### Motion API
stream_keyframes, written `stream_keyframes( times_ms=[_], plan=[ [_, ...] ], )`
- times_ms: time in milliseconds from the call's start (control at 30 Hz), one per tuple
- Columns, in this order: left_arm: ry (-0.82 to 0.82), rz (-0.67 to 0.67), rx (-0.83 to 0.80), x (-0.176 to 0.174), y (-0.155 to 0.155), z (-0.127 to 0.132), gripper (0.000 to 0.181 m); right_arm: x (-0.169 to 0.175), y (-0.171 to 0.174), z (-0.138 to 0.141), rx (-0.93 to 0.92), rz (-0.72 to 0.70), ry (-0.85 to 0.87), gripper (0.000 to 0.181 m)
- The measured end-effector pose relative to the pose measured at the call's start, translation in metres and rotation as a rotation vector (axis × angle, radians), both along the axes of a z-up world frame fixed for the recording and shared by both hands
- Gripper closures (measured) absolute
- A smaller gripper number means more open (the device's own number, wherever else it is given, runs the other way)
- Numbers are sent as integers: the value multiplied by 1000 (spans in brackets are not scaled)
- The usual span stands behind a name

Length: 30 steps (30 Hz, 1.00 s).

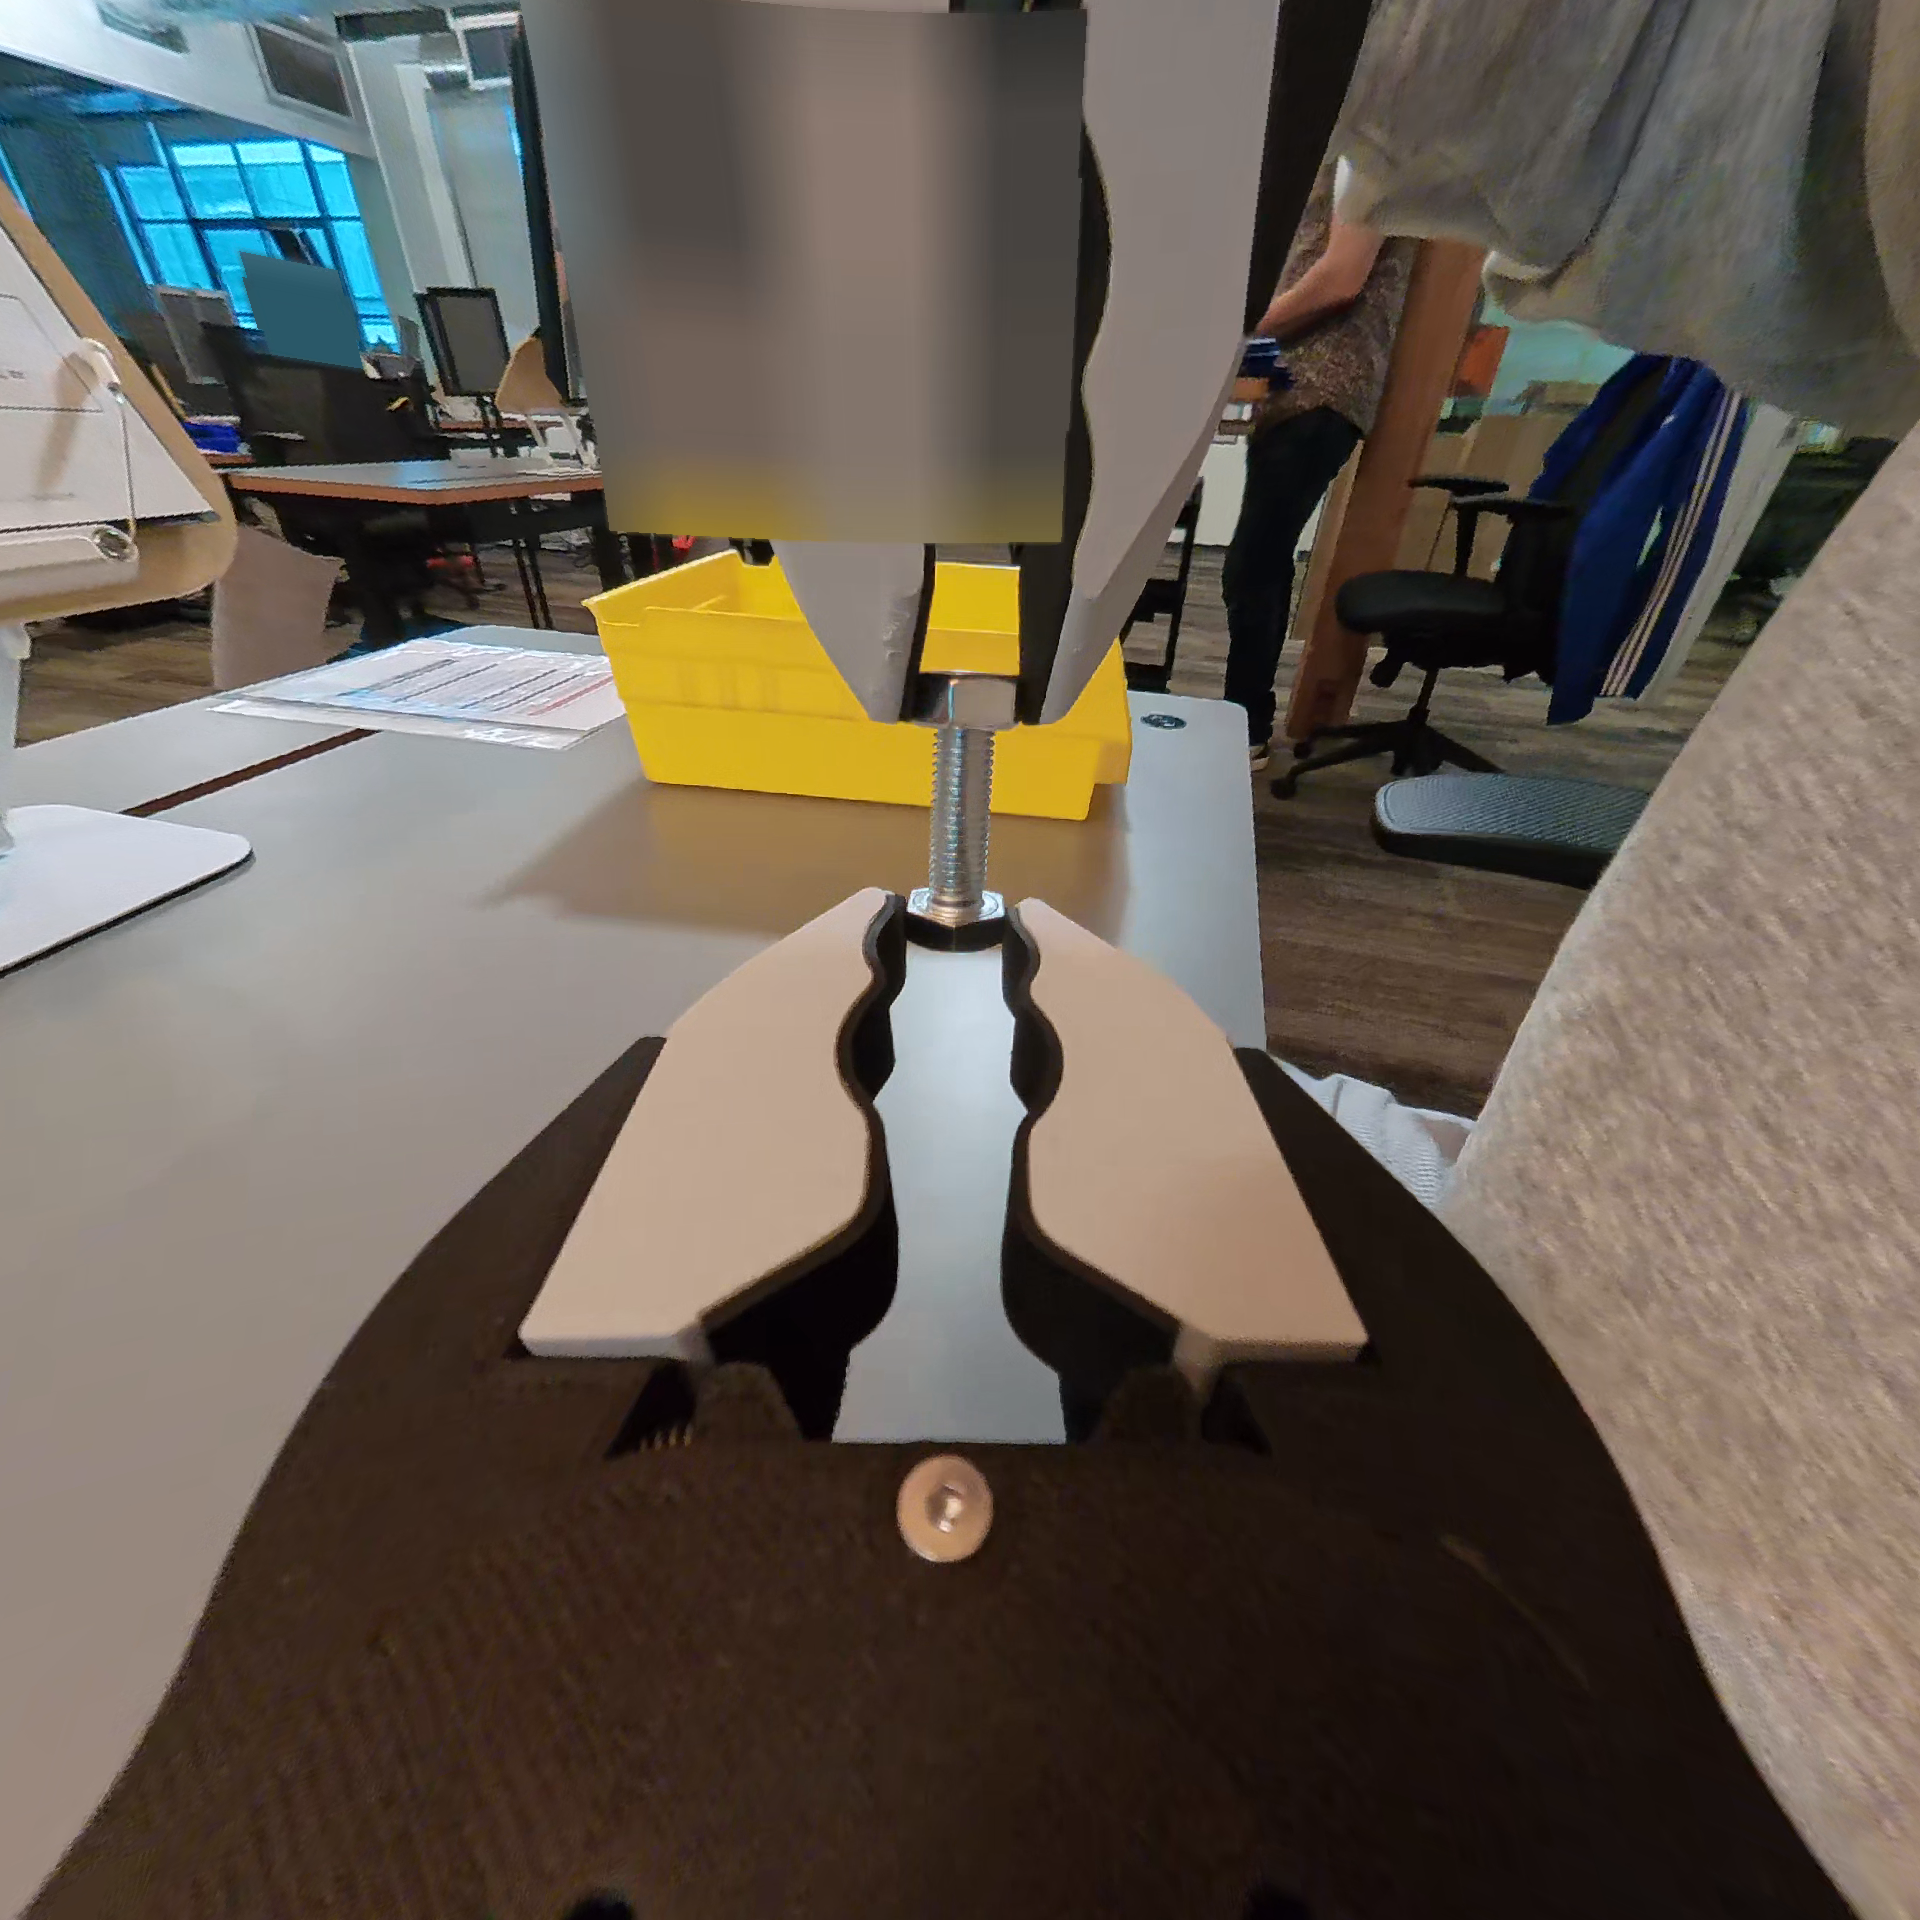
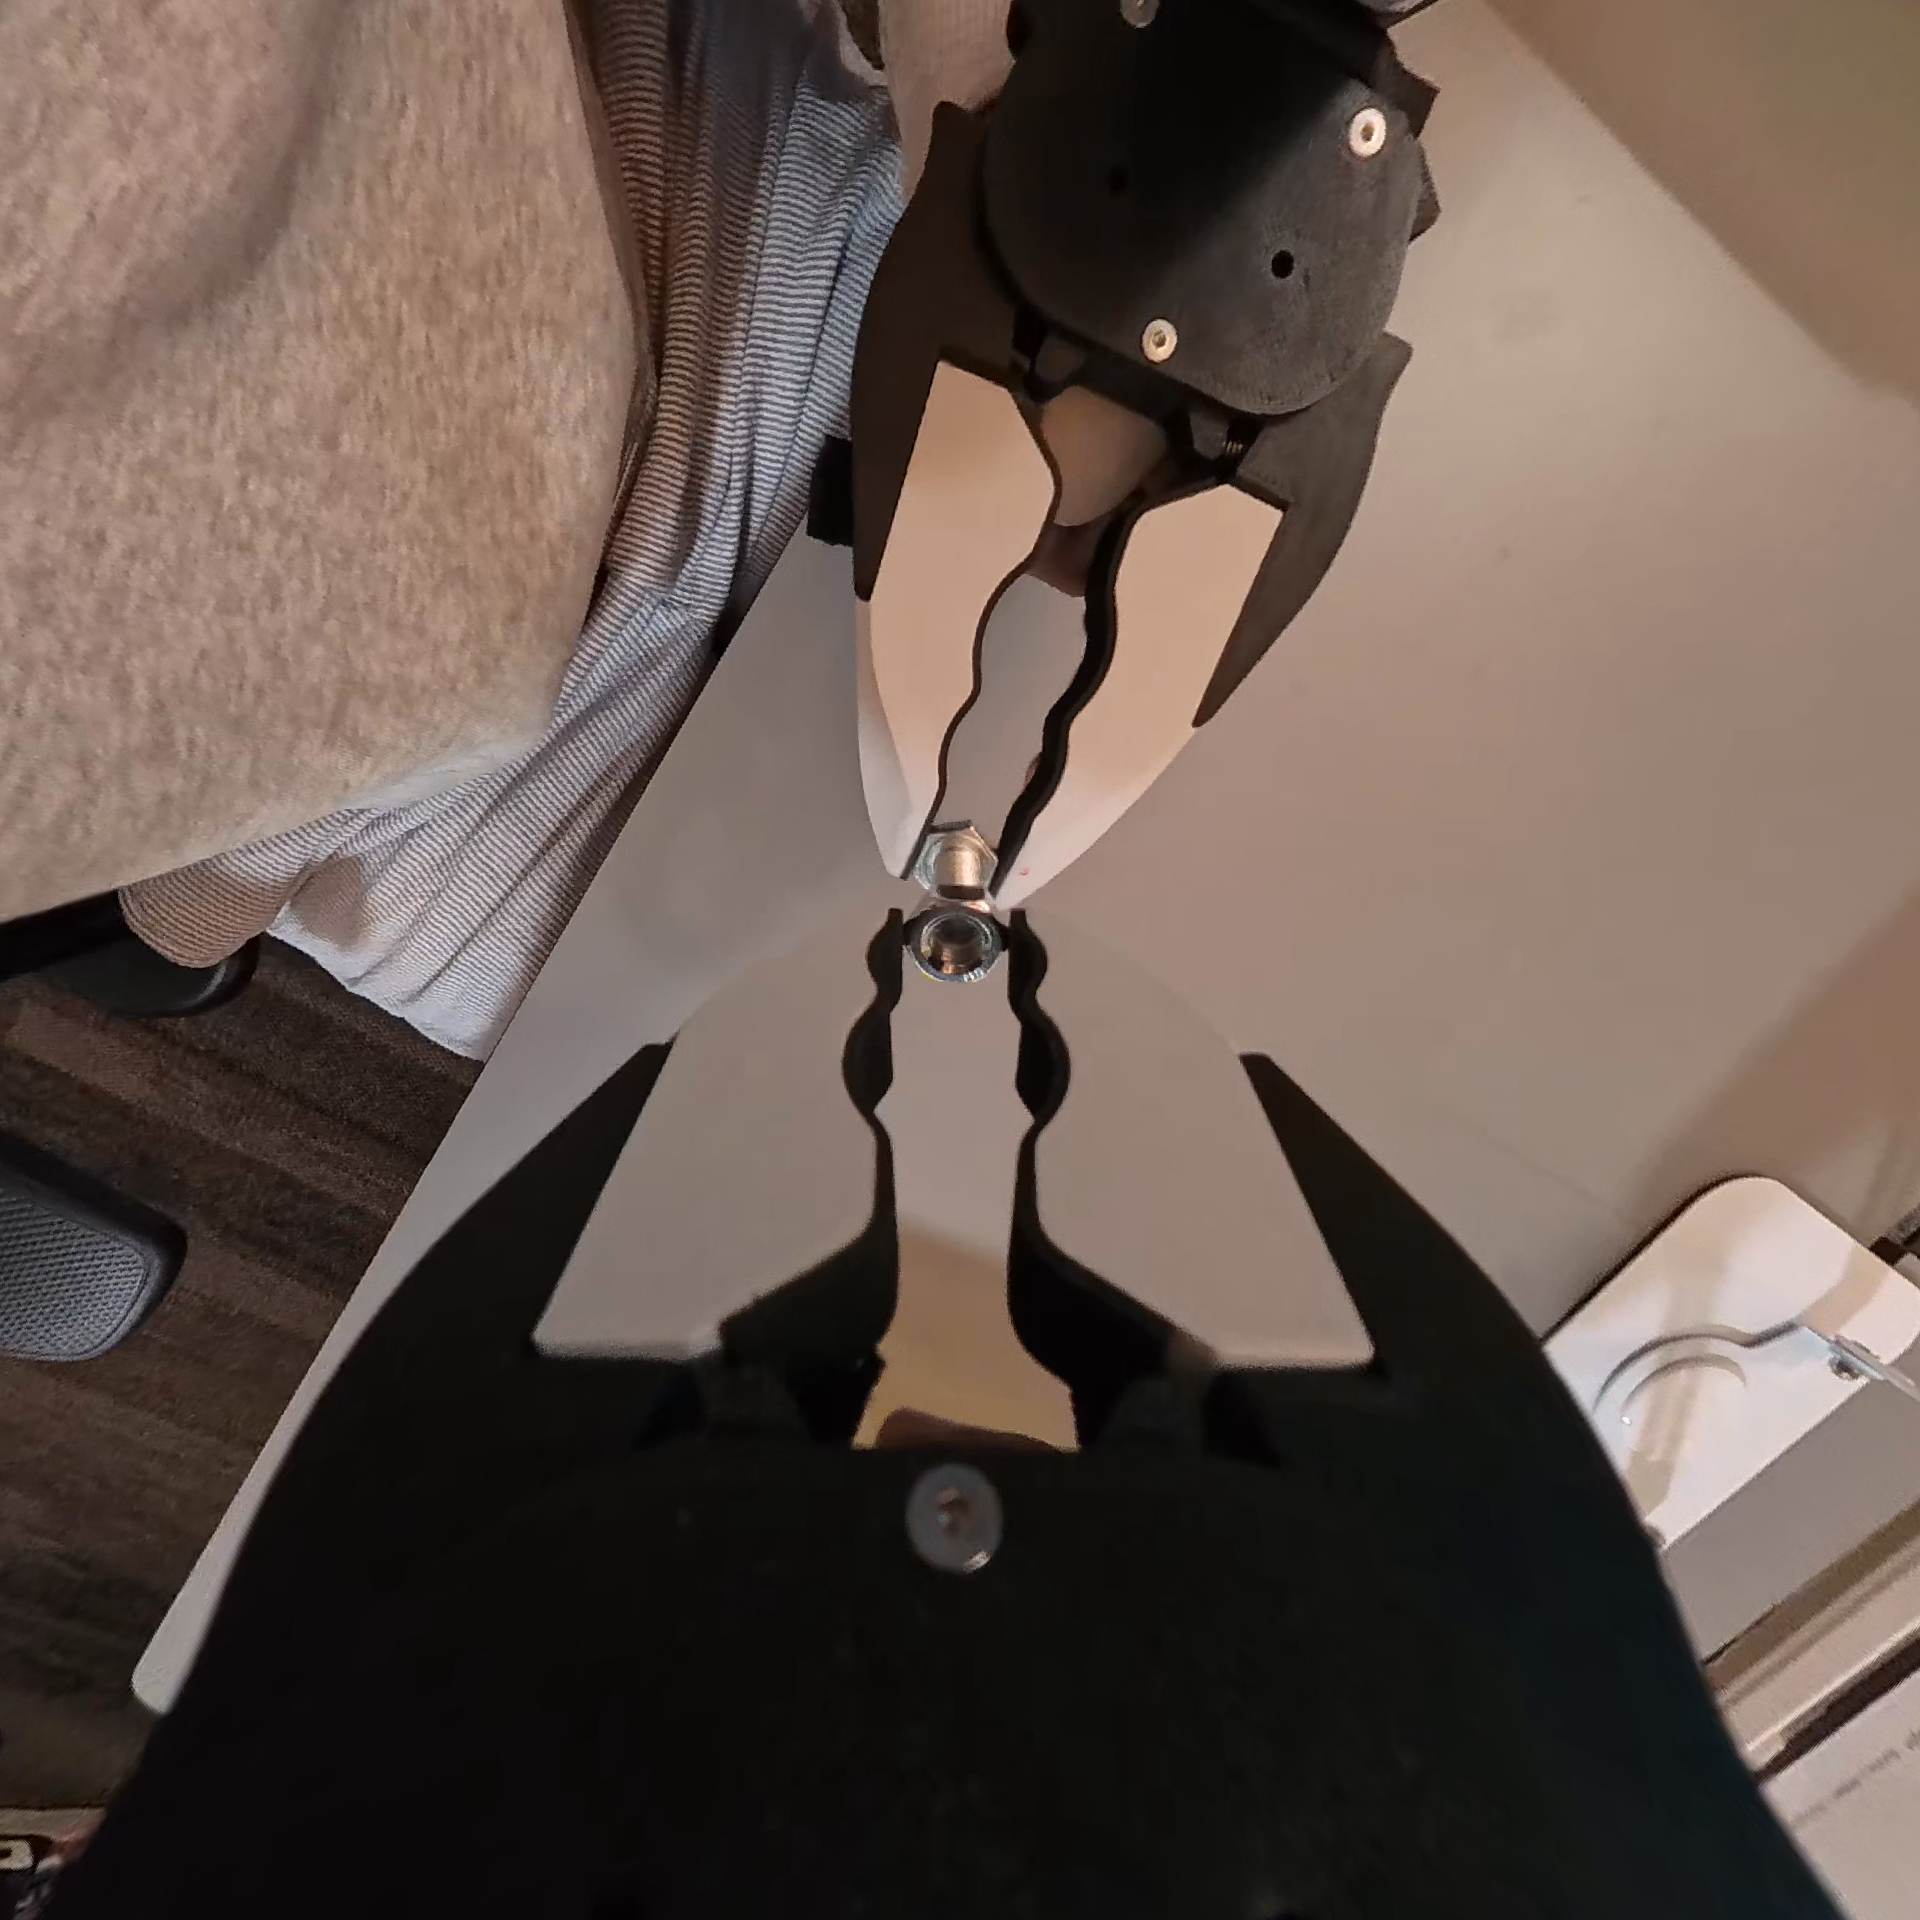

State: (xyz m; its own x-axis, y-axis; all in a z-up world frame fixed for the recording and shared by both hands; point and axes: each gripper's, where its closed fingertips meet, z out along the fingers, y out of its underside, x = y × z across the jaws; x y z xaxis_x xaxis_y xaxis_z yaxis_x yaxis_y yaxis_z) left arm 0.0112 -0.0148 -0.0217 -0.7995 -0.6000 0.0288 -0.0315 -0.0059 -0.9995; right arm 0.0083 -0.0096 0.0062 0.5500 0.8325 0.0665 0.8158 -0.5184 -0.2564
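A silver bolt [image 1: 961,821] stands upright above the grey table [image 1: 416,935]. My left gripper [image 1: 954,914] is shut on a hex nut [image 1: 954,910] that sits on the lower end of the bolt's thread. My right gripper [image 1: 966,707] comes down from above and is shut on the bolt's hex head [image 1: 968,698]. In the right wrist view my right gripper [image 2: 951,940] holds the bolt head [image 2: 951,948] seen end-on. Just beyond it, the left gripper [image 2: 956,862] reaches in from the top and grips the nut [image 2: 954,857].
A yellow bin [image 1: 727,665] stands on the table behind the bolt, with a printed sheet [image 1: 436,686] to its left. A white stand base [image 1: 104,873] sits at the left edge. A grey sleeve [image 1: 1714,1143] fills the right side. Office chairs [image 1: 1455,613] and a standing person [image 1: 1320,416] are beyond the table.
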Motion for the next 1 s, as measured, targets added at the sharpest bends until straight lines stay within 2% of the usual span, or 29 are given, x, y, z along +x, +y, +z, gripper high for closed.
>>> stream_keyframes(
  times_ms=[233, 1000],
  plan=[
    [41, -17, -18, 0, -1, -4, 163, 0, 0, -4, -8, 76, -43, 162],
    [35, -35, 85, -8, -11, -7, 163, -2, -12, -9, -148, 97, -111, 162]
  ],
)
